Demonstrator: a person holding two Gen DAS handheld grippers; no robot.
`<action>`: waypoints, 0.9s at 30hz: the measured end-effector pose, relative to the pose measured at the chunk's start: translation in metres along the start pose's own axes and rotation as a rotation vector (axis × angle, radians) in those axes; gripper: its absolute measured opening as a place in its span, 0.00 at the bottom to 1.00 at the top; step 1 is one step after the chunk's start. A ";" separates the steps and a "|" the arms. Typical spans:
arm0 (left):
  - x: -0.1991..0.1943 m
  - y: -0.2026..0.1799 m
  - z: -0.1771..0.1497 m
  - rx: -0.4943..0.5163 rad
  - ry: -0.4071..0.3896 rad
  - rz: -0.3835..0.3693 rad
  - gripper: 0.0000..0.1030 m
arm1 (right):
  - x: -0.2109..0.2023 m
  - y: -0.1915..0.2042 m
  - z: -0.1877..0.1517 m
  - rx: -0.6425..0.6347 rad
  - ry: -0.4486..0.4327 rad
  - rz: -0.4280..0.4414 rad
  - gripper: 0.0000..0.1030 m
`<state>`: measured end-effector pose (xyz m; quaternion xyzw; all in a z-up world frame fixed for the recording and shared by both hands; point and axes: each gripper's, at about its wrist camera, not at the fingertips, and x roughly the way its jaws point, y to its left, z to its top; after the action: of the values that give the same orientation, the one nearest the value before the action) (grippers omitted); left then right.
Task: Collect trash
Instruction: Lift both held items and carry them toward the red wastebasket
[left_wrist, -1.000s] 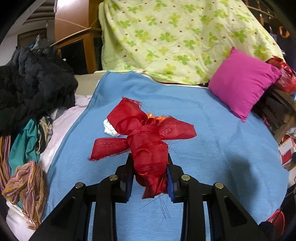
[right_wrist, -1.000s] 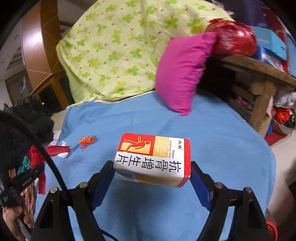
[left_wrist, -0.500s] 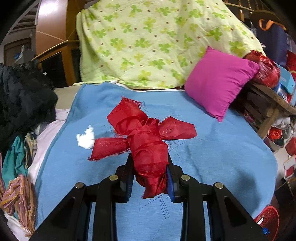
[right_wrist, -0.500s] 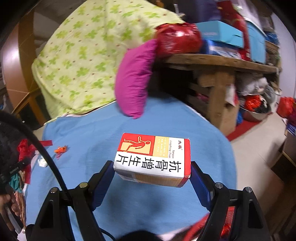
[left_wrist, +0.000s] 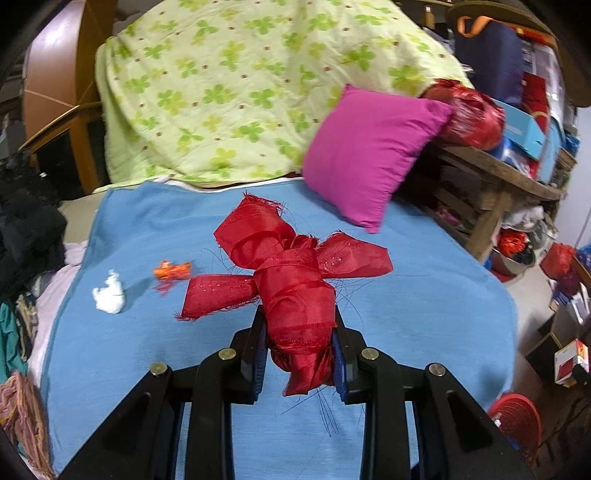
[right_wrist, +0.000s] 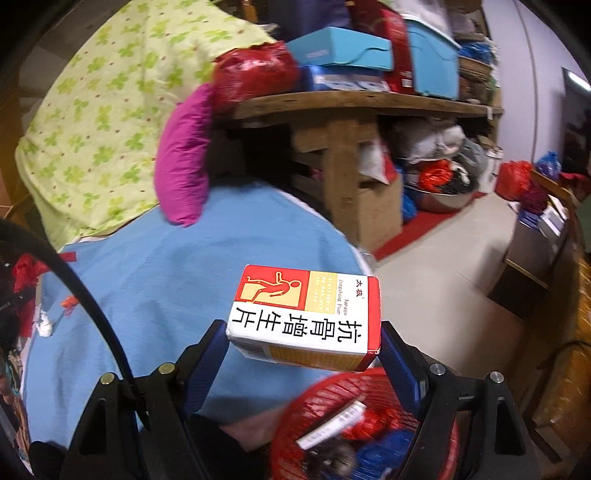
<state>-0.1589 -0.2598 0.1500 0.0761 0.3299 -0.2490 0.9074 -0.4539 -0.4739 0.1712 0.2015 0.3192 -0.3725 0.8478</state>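
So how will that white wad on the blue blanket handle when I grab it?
The white wad looks crumpled like tissue, so probably very light and soft, squashing between the fingers. Its irregular shape suggests it won't roll. On the soft blue blanket, closing low may pinch fabric too.

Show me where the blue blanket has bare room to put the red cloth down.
Bare blanket lies right of the red cloth, between the magenta pillow and the near edge. The left strip is crowded: a white wad and an orange scrap.
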 end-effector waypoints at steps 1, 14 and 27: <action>-0.002 -0.010 -0.001 0.012 0.001 -0.024 0.30 | -0.003 -0.006 -0.003 0.004 0.002 -0.014 0.80; -0.006 -0.129 -0.039 0.187 0.081 -0.264 0.30 | 0.003 -0.055 -0.049 0.037 0.095 -0.104 0.80; -0.007 -0.118 -0.053 0.159 0.100 -0.269 0.30 | 0.036 -0.034 -0.100 0.028 0.227 -0.077 0.80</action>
<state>-0.2520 -0.3427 0.1162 0.1151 0.3612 -0.3894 0.8395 -0.5005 -0.4562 0.0713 0.2420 0.4152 -0.3840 0.7884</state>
